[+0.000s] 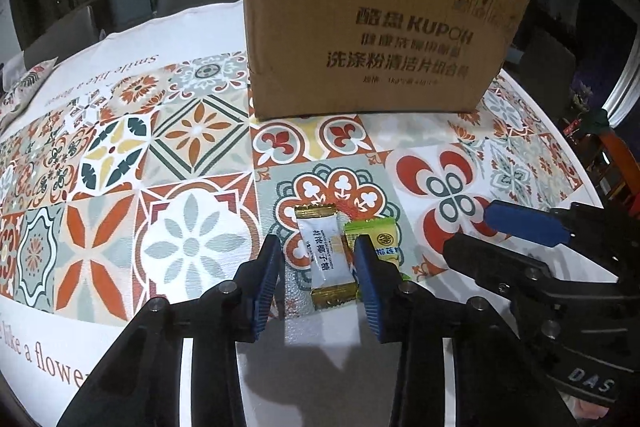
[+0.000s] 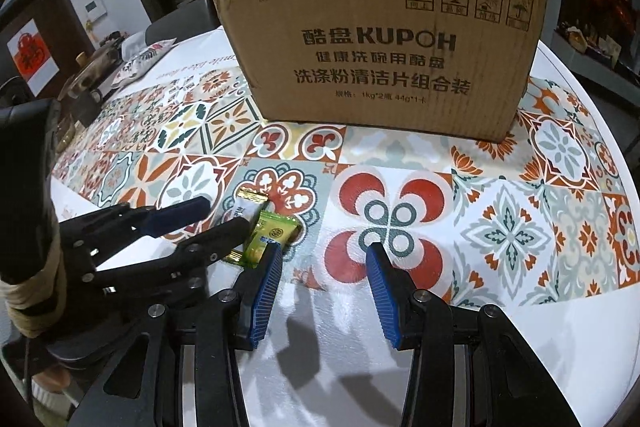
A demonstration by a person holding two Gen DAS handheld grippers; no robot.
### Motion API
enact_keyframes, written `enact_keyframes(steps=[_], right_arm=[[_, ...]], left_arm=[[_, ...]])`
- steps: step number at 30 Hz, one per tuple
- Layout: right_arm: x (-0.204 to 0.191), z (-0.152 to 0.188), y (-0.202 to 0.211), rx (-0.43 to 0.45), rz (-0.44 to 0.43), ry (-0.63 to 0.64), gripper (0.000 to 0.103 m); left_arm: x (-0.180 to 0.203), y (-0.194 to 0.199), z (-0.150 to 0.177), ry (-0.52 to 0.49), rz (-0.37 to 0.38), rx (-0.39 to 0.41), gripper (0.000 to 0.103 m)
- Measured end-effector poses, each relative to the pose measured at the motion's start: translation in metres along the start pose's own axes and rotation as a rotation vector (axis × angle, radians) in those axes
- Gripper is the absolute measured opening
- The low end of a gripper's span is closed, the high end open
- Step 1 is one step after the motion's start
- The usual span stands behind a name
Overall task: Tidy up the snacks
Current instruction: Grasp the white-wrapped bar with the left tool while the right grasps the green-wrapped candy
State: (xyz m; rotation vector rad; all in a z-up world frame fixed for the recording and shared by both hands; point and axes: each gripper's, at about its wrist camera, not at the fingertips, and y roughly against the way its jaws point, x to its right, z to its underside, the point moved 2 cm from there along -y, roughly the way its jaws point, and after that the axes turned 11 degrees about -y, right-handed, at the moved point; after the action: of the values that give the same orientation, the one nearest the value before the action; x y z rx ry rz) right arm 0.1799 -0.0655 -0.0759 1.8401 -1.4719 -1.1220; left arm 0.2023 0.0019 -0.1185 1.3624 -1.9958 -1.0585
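Observation:
A white candy with gold ends (image 1: pixel 326 259) lies on the patterned tablecloth (image 1: pixel 192 147). My left gripper (image 1: pixel 317 243) straddles it with its blue pads (image 1: pixel 266 283) on either side, open, and a gap shows at the left pad. A green candy (image 1: pixel 378 237) lies just right of it, partly behind the right finger. In the right wrist view my right gripper (image 2: pixel 324 249) hovers open over bare cloth, with the green candy (image 2: pixel 276 231) at its left fingertip. The left gripper (image 2: pixel 224 215) reaches in from the left over the white candy (image 2: pixel 248 207).
A tall open cardboard box (image 1: pixel 360 27) (image 2: pixel 380 59) stands on the table behind the candies. The right gripper (image 1: pixel 470 229) sits close at the right of the left wrist view. A patterned pouch (image 2: pixel 140 63) and jars lie at the far left. The round table edge (image 2: pixel 600 99) curves at the right.

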Motion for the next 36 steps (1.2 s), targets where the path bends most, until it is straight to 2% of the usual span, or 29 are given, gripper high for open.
enact_keyframes(steps=[13,15,24,31,36], right_arm=[[0.003,0.000,-0.002,-0.004,0.006,-0.004,0.045],[0.002,0.000,-0.002,-0.005,0.003,-0.005,0.045],[-0.002,0.001,-0.005,-0.014,0.003,0.002,0.045],[-0.011,0.004,-0.007,-0.017,-0.008,0.016,0.045],[-0.021,0.008,-0.016,-0.051,-0.029,0.026,0.045]], left_arm=[[0.004,-0.008,0.001,-0.009,-0.003,-0.002,0.025],[0.004,-0.007,0.002,-0.013,-0.003,0.003,0.020],[0.001,-0.004,0.004,0.001,0.002,0.018,0.019],[-0.016,0.022,0.012,0.040,-0.062,0.068,0.019],[-0.024,0.036,0.020,0.054,-0.087,0.094,0.019]])
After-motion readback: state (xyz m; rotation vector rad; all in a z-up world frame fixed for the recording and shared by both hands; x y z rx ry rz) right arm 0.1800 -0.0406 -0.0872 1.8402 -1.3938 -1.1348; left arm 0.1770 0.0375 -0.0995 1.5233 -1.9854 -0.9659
